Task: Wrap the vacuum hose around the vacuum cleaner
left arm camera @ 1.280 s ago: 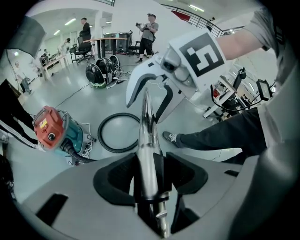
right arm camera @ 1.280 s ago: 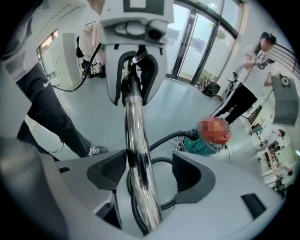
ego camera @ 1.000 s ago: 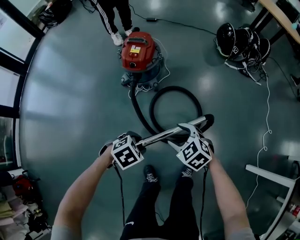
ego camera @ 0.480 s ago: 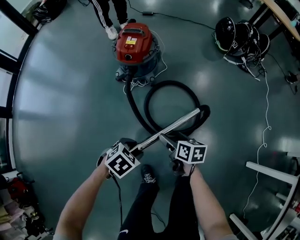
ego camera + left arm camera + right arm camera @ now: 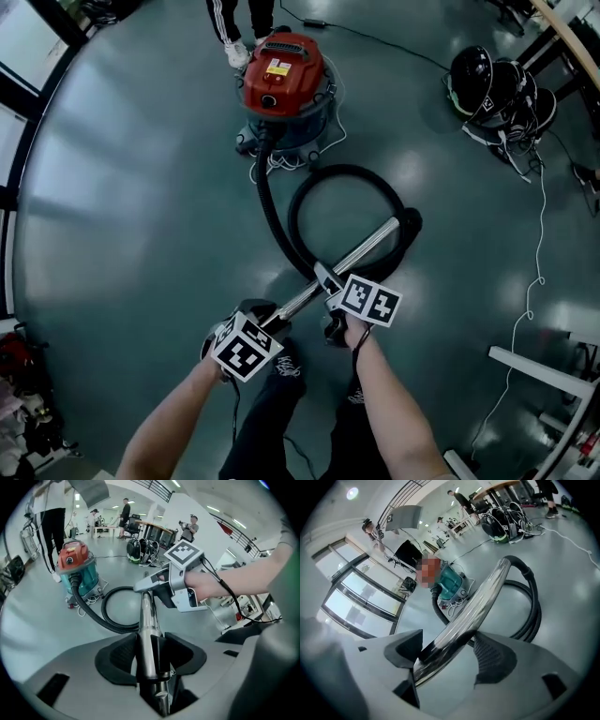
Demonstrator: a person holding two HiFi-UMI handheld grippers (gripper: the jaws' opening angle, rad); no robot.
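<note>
Head view: left gripper (image 5: 262, 317) is clamping the wand (image 5: 361, 251); right gripper (image 5: 330, 283), just ahead, is loosening, jaws opening around it. Next, likely regripping to loop hose (image 5: 270, 211) round vacuum (image 5: 284, 75).

A glossy grey-green floor (image 5: 131, 206) is seen from above. At the top edge, a person's legs (image 5: 228, 19) in dark trousers with white side stripes are shown, with one white shoe (image 5: 236, 54) on the floor. A black cable (image 5: 375, 39) is laid across the floor nearby. At upper right, black gear (image 5: 497, 84) is heaped beside a table edge (image 5: 574, 33). A thin white cord (image 5: 543, 234) is trailed from it towards a white frame (image 5: 544, 364). Windows (image 5: 14, 141) are set along the left. In the left gripper view, a distant person (image 5: 125, 509) is seen by desks (image 5: 154, 527).
</note>
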